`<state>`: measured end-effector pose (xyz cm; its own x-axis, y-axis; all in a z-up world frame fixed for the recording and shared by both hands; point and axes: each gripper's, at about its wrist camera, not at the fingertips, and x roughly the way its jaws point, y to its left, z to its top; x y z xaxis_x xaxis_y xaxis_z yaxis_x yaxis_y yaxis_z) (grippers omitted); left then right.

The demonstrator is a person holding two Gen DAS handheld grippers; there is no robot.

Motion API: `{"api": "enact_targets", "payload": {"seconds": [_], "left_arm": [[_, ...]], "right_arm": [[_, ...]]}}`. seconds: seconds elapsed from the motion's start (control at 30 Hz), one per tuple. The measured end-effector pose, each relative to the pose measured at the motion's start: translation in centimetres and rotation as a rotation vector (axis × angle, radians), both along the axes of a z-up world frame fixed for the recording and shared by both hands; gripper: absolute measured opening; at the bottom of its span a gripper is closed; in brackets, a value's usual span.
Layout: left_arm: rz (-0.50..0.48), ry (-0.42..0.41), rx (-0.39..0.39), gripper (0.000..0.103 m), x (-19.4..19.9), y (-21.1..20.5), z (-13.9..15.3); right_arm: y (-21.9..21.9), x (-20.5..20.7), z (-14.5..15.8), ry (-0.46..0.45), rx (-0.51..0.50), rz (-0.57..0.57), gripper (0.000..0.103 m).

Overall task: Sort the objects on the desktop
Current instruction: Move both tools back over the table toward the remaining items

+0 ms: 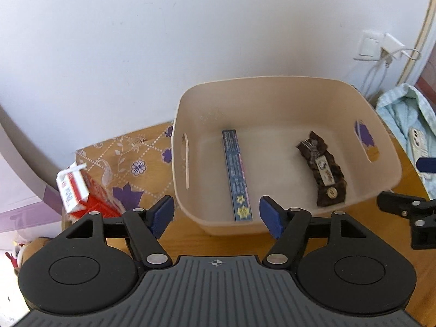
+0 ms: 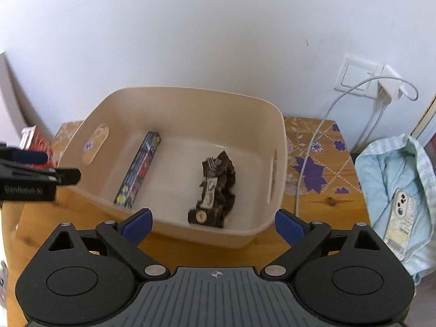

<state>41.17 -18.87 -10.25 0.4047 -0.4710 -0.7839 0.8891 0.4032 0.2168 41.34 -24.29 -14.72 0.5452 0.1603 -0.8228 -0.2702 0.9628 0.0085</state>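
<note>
A beige plastic bin (image 1: pixel 280 87) stands on the wooden table against the wall. Inside lie a long dark blue box (image 1: pixel 237 174) and a dark brown hair scrunchie with a white tag (image 1: pixel 323 170); both show in the right wrist view too, the box (image 2: pixel 139 167) and the scrunchie (image 2: pixel 216 190) inside the bin (image 2: pixel 280 147). My left gripper (image 1: pixel 216 214) is open and empty at the bin's near wall. My right gripper (image 2: pixel 214 224) is open and empty over the bin's near rim. A red and white carton (image 1: pixel 79 190) stands left of the bin.
A patterned cloth (image 2: pixel 316 152) covers the table's back part. A light blue garment (image 2: pixel 389 190) with a phone (image 2: pixel 400 215) on it lies to the right. A white charger cable (image 2: pixel 313 141) hangs from the wall socket (image 2: pixel 387 87) onto the table.
</note>
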Motion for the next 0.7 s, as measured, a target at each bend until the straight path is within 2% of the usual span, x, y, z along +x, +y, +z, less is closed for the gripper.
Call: {"api": "enact_targets", "payload": {"seconds": [0.17, 0.3, 0.47, 0.7], "left_arm": [[-0.044, 0.009, 0.019, 0.071, -1.2, 2.6, -0.7], [-0.118, 0.033, 0.082, 0.071, -1.9, 4.1, -2.7], [-0.225, -0.042, 0.164, 0.071, -2.4, 6.0, -5.2], [-0.251, -0.022, 0.230, 0.071, -1.1, 8.3, -7.9]], "right_arm": [[-1.5, -3.2, 0.6, -0.029, -0.022, 0.053, 0.103], [-2.5, -5.5, 0.4, -0.029, -0.053, 0.090, 0.103], [-3.7, -8.4, -0.4, -0.017, -0.083, 0.116, 0.103], [-5.4, -11.7, -2.9, 0.011, -0.153, 0.137, 0.103]]}}
